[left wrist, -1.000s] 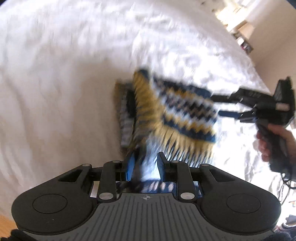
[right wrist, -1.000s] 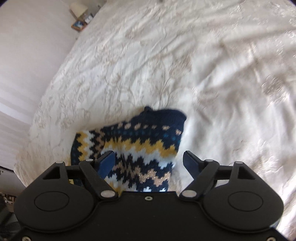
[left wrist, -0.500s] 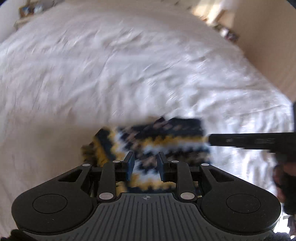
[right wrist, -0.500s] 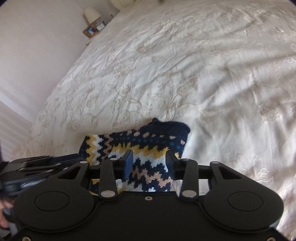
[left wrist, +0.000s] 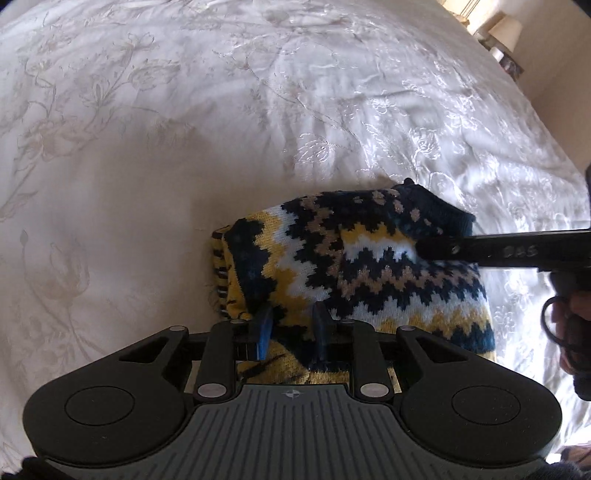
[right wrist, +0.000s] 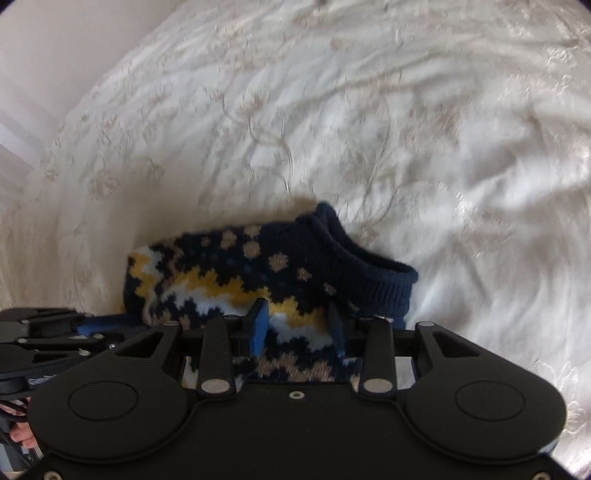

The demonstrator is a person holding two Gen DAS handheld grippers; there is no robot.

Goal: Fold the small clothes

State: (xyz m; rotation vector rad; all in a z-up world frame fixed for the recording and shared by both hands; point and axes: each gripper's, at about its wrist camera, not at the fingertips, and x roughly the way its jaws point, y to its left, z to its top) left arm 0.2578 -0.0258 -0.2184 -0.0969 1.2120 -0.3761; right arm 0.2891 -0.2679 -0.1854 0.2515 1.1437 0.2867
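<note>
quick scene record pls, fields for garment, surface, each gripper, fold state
garment: small zigzag-knit sweater, navy, yellow, white and tan
surface: white embroidered bedspread
left gripper: shut on the sweater's near edge
right gripper: jaws have just been closing, knit bunched between them, gripping it
fold state: sweater doubled over, navy ribbed collar at far right
background: lamp by the far wall

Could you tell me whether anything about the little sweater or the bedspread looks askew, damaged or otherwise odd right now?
Nothing looks damaged. The knitted sweater lies bunched on the embroidered bedspread, its left edge turned over so the striped yellow inside shows. That fits a fold in progress, with both grippers at it.
</note>
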